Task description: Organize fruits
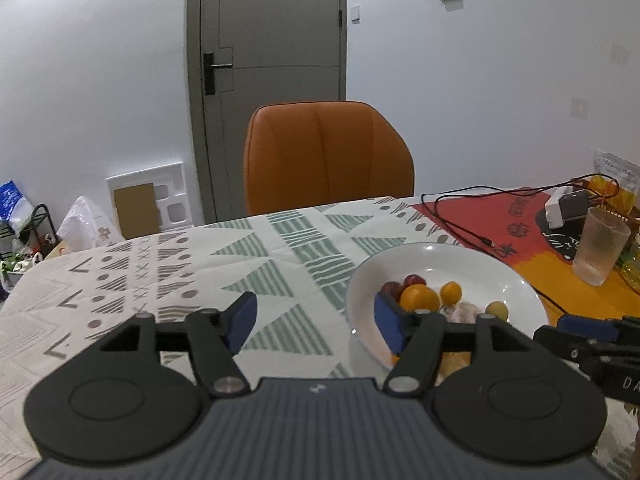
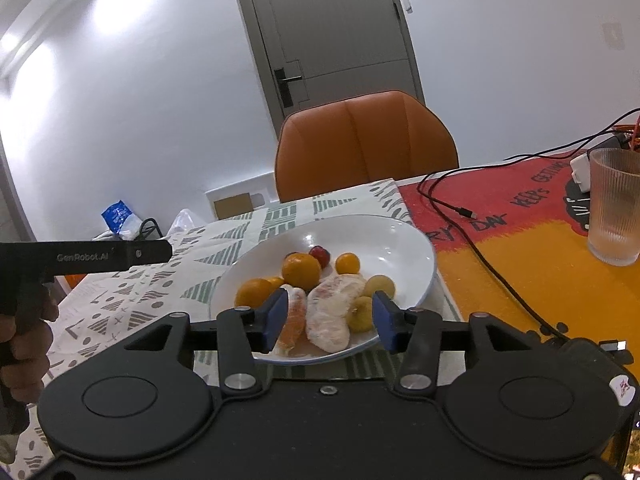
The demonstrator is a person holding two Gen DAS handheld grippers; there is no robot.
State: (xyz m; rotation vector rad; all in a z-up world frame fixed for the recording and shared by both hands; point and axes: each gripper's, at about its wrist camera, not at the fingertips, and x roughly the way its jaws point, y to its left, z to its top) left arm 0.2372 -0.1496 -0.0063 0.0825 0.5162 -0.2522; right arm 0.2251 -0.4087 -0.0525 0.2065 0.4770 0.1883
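A white bowl [image 2: 400,240] on the patterned tablecloth holds mixed fruit: oranges [image 2: 301,270], a red fruit [image 2: 320,255], small yellow fruits [image 2: 360,314] and peeled citrus segments [image 2: 330,316]. My right gripper [image 2: 330,322] hovers open just before the bowl's near rim, with the peeled segments showing between its blue fingers and nothing gripped. In the left wrist view the same bowl [image 1: 480,264] lies to the right; my left gripper [image 1: 316,322] stands open over the cloth, its right pad at the bowl's left rim. The left gripper's body [image 2: 100,256] shows at the far left of the right wrist view, held by a hand.
An orange chair [image 1: 326,156] stands behind the table. A ribbed glass [image 2: 614,208] sits on the red and orange mat [image 2: 520,248] at the right, with a black cable [image 2: 480,240] trailing across it and a white charger [image 1: 564,206] beyond. Bags and boxes line the wall at left.
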